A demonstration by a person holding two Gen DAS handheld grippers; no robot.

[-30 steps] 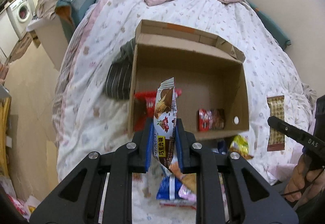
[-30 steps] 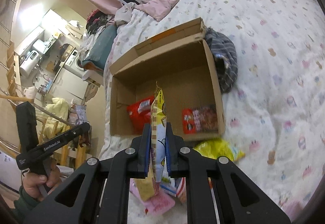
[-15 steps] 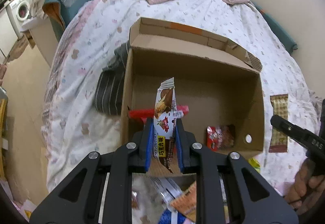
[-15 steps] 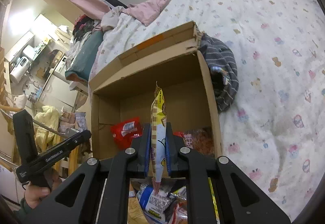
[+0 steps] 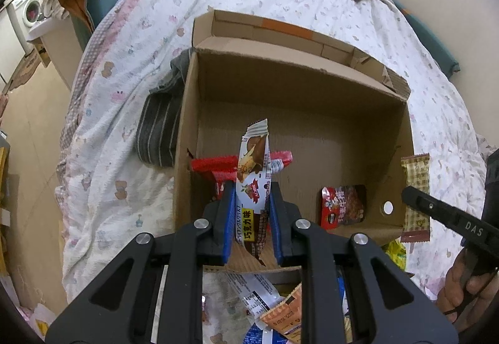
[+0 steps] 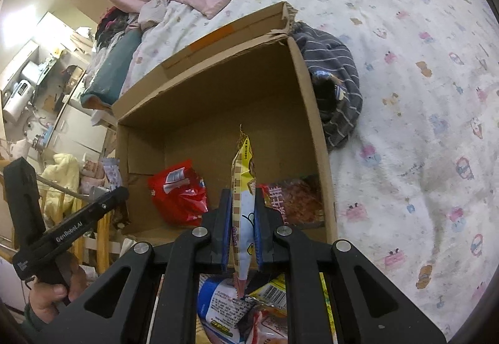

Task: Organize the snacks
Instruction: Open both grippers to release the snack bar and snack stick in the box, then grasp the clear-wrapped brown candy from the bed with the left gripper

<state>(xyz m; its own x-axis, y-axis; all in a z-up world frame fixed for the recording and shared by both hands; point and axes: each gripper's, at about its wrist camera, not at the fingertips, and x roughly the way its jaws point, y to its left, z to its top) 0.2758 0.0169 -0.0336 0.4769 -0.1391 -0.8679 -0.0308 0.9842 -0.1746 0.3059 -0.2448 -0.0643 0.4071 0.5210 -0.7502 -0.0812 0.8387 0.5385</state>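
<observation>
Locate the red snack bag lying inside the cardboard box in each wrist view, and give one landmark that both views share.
Left wrist view: the red snack bag sits at the box's near left corner, partly hidden behind the chocolate bar wrapper held in the left gripper.
Right wrist view: the red snack bag lies on the box floor, left of centre.
Shared landmark: the cardboard box's orange tape strip on the far flap.

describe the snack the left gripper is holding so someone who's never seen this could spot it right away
Find the open cardboard box on the bed's white printed quilt. At its near edge, the left gripper pinches a tall narrow chocolate wafer packet upright. Unlike the red packs in the box, it is brown and white with a yellow label.
</observation>
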